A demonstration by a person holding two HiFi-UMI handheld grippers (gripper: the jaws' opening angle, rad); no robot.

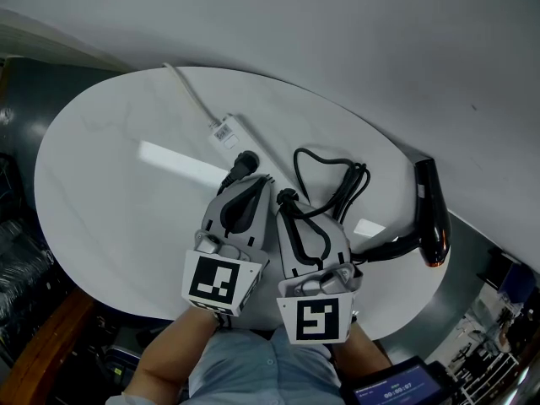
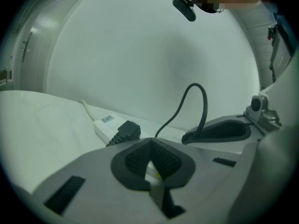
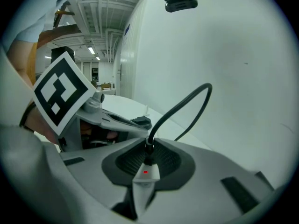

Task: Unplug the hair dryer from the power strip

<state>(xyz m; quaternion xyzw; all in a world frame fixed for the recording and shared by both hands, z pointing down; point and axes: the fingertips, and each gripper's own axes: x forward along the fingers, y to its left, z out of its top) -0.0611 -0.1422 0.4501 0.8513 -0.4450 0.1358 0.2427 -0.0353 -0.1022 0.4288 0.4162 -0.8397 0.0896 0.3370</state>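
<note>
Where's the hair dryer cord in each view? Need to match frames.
Head view: hair dryer cord loops right of centre, beyond the right gripper.
Left gripper view: cord arcs up centre-right, above the right gripper.
Right gripper view: cord rises from its plug between the fingers, arcing up-right.
Shared landmark: the second plug on the power strip.

On the bench (image 1: 101, 184) the power strip (image 1: 236, 137) lies toward the far side, with 1 plug (image 1: 245, 162) seated in it. The left tool (image 1: 263, 180) sits at its near end, the right tool (image 1: 285, 202) just right, around the dryer plug (image 1: 289, 195). The cord (image 1: 331, 165) loops behind; the hair dryer (image 1: 432, 213) overhangs the right edge
</note>
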